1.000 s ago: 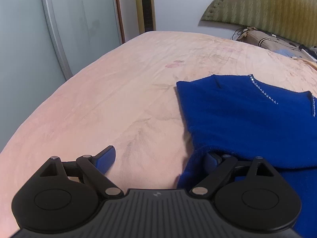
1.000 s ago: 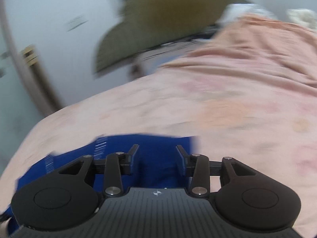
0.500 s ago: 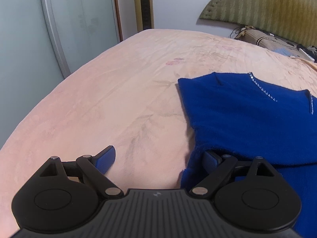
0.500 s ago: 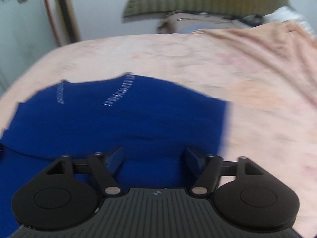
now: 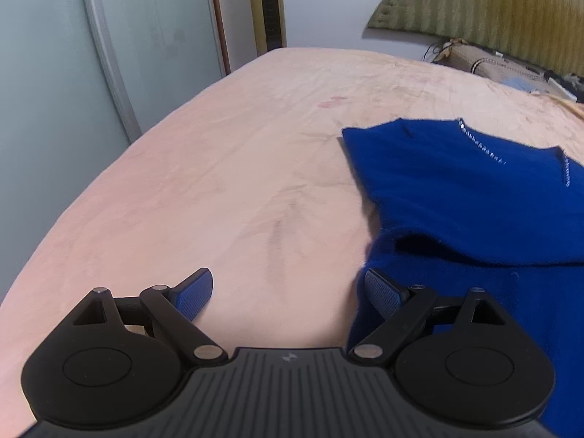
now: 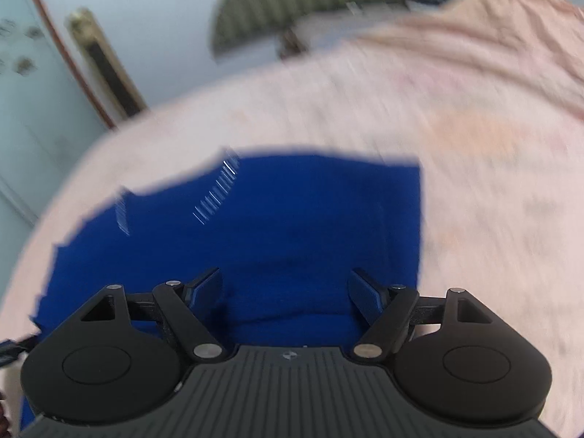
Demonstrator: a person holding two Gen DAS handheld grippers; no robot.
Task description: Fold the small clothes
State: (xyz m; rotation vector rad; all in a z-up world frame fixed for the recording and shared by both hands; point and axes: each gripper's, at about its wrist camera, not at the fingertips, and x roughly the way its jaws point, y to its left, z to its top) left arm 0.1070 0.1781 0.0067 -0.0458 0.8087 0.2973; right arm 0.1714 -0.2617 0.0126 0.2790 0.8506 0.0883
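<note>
Bedroom, with a bed [image 5: 226,168] under a peach floral cover, a pale sliding wardrobe door [image 5: 54,91] beyond its far left edge and a padded olive headboard [image 5: 485,3] at the far right.

Left gripper [image 5: 290,294]: fingers [image 5: 193,294] spread wide, nothing between them but bare cover. Right-hand finger just at the near left edge of the blue sweater [image 5: 474,204], whether touching cannot be told; left-hand finger well clear of it, over the bed.

Right gripper [image 6: 286,292]: fingers [image 6: 206,284] also apart, having just been opening, with blue knit lying below and between them but not pinched. View blurred, so contact with the cloth not readable.

Outward from the fingers: sweater spread ahead and to the right of the left gripper, ahead and to both sides of the right one, neckline with its line of small bright beads [image 5: 481,146] at the far end. One layer already laid over another, with a dark fold line [image 5: 474,255] crossing just beyond the left gripper's right-hand finger.

Judged progress: probably one fold made and released, neither gripper holding anything. Still to do, most likely: taking the near or side edge again, bringing it across for a further fold, squaring up the bundle. No other garment in sight.
</note>
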